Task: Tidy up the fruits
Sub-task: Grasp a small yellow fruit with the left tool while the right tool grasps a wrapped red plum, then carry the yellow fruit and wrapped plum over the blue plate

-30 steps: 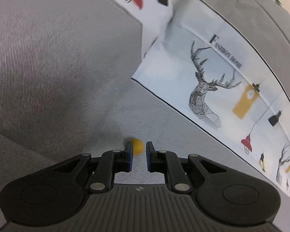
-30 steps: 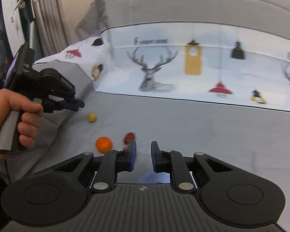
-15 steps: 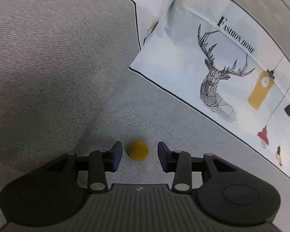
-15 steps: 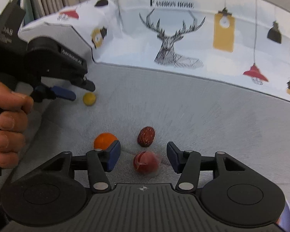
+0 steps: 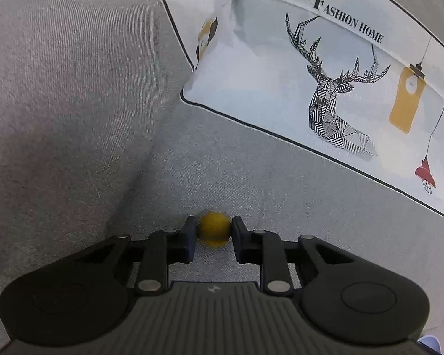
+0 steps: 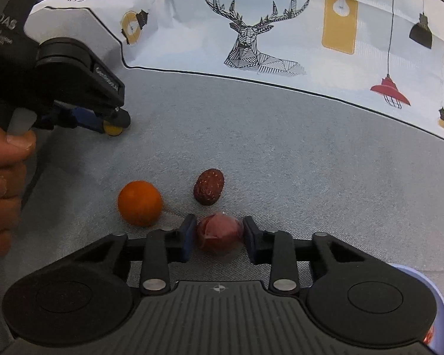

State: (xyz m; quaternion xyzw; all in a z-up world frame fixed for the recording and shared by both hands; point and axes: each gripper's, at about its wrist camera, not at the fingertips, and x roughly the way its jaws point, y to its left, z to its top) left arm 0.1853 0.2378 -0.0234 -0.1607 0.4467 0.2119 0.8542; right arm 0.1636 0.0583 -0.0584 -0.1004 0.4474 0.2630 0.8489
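Left wrist view: left gripper pinches a yellow ball, small, round, matte, slightly blurred, both pads touching its sides. The ball sits low over the grey seat, a fine woven fabric; whether it touches the seat cannot be told. At 10 o'clock a grey armrest of ribbed weave rises close beside the gripper. From 12 to 3 o'clock stands a white cushion with black piping, printed with a line-drawn deer, lamps and the words "FASHION HOME". Open seat runs toward 2 o'clock up to the cushion edge.

Right wrist view: right gripper is pressed onto a red fruit, round, glossy, seemingly in clear wrap, both pads against it. At 11 o'clock, just beside the left finger, lies an orange, smooth and round. At 12 o'clock, just beyond the red fruit, lies a date, dark, oval, wrinkled, apart from the orange. The left gripper shows at 10 o'clock, held by a hand, well apart from these three. Bare seat extends from 1 to 3 o'clock. A pale blue rim shows at 4 o'clock.
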